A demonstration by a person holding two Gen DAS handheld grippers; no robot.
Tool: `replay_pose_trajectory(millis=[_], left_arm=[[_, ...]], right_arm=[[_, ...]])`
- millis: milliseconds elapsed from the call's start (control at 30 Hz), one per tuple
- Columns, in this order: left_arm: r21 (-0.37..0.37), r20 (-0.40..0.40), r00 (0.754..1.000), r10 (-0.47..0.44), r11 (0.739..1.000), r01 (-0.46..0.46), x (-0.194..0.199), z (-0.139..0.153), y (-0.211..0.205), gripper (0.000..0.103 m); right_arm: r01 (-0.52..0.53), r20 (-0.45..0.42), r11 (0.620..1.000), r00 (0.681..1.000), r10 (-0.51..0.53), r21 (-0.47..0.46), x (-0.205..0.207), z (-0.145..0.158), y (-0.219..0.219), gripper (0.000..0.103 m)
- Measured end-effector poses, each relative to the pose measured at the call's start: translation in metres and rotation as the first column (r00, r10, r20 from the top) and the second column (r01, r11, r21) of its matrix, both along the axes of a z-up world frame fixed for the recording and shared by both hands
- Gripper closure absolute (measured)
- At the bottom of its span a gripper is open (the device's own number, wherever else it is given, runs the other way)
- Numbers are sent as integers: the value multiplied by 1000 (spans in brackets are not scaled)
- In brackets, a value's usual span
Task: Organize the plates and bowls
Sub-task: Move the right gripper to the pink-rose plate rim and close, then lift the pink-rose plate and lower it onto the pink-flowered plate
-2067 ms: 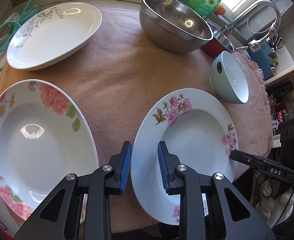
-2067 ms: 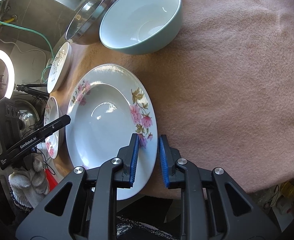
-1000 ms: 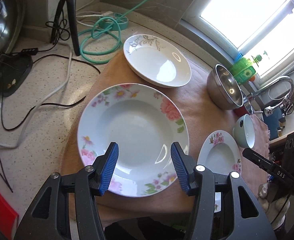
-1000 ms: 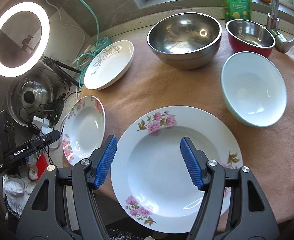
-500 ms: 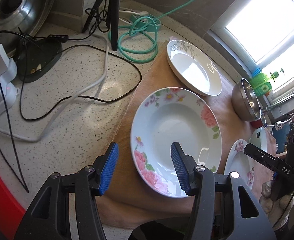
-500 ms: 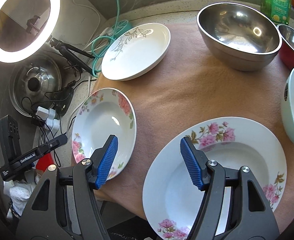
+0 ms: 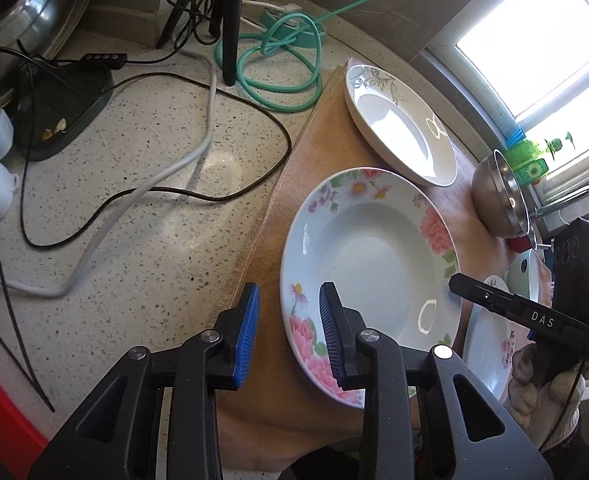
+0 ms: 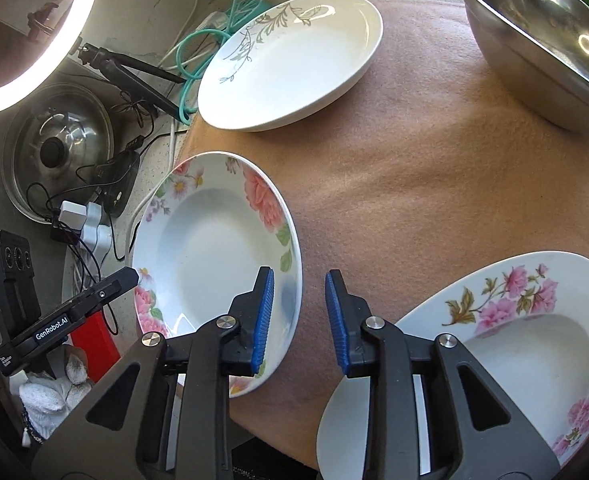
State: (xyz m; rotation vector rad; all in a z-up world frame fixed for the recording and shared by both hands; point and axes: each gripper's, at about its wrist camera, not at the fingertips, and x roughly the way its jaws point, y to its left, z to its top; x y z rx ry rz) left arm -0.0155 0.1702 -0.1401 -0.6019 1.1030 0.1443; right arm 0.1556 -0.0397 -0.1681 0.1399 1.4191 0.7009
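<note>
The rose plate (image 7: 370, 256) lies on the brown cloth (image 8: 414, 184), at the cloth's left edge. The left claw (image 7: 288, 336) is closing around the plate's near-left rim; the rim is between its blue pads (image 7: 248, 332), but they do not press it. The right claw (image 8: 296, 316) is closing at the opposite rim of the same plate, also not gripping. Behind the rose plate is the leaf plate (image 8: 290, 60); to its right lies the pink plate (image 8: 534, 344). The steel bowl (image 8: 542, 44) stands far behind.
</note>
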Motion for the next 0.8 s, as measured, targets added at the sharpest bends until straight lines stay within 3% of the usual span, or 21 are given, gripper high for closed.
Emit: replay_pose_trajectory(millis=[267, 800], left_arm=[[-15, -15, 999, -33, 999, 33, 8, -5, -2, 82], [0, -16, 999, -31, 1000, 31, 11, -2, -8, 85]], right_arm=[[-8, -12, 1000, 1000, 8, 11, 2, -3, 6, 90], [-4, 0, 1000, 1000, 4, -1, 1, -2, 6, 90]])
